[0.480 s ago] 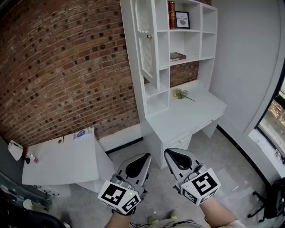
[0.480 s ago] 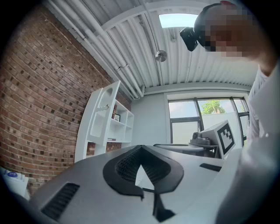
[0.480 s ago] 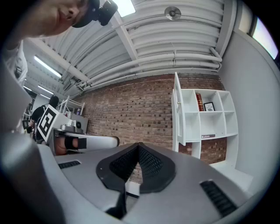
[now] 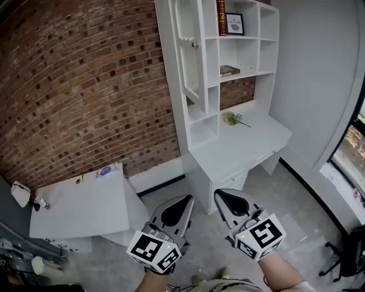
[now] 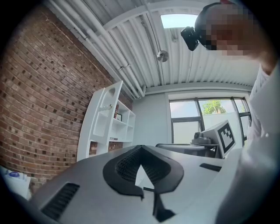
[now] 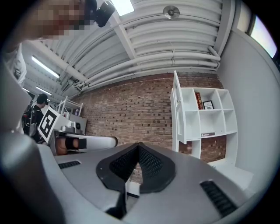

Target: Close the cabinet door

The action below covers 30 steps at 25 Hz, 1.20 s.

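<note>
Unmoved, left gripper (image 4: 187,201), right gripper (image 4: 220,195) clenched, cabinet door (image 4: 188,51) ajar, shelved book (image 4: 221,17), perhaps frame (image 4: 234,24)

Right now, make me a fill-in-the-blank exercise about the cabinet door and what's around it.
The cabinet door stands ____.
The wall beside it is built of ____.
The book standing beside the framed picture is ____.
The left gripper and the right gripper each hold ____.
Missing words: open; brick; red; nothing.
</note>
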{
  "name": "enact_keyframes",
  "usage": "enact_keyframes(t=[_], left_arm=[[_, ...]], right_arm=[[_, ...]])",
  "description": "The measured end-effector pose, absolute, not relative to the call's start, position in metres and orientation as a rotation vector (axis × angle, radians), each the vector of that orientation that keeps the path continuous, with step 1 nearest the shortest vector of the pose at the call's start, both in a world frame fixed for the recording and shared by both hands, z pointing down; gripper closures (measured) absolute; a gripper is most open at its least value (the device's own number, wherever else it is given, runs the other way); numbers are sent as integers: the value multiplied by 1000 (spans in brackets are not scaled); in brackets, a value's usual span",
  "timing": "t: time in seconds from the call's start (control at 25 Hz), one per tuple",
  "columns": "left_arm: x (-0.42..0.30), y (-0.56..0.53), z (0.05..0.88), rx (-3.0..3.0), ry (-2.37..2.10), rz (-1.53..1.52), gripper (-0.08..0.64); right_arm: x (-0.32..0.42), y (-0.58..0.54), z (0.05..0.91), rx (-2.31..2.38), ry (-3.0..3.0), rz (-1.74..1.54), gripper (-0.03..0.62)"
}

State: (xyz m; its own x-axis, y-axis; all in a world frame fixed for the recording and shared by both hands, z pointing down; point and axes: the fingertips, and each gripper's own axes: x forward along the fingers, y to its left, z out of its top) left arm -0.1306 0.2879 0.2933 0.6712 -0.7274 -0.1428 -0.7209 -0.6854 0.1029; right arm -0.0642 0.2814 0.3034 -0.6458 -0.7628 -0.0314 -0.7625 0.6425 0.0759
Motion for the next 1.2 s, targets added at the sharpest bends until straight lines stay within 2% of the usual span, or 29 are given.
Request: enact_keyframes(t=[0.68, 1.2], left_arm=[[-161, 293, 296, 2874, -1199, -293, 549], [-150, 214, 299, 2848, -1260, -252, 549]], right_arm=[[-99, 284, 301, 1372, -2890, -147, 573], [-93, 197, 300, 1322, -2939, -146, 572]])
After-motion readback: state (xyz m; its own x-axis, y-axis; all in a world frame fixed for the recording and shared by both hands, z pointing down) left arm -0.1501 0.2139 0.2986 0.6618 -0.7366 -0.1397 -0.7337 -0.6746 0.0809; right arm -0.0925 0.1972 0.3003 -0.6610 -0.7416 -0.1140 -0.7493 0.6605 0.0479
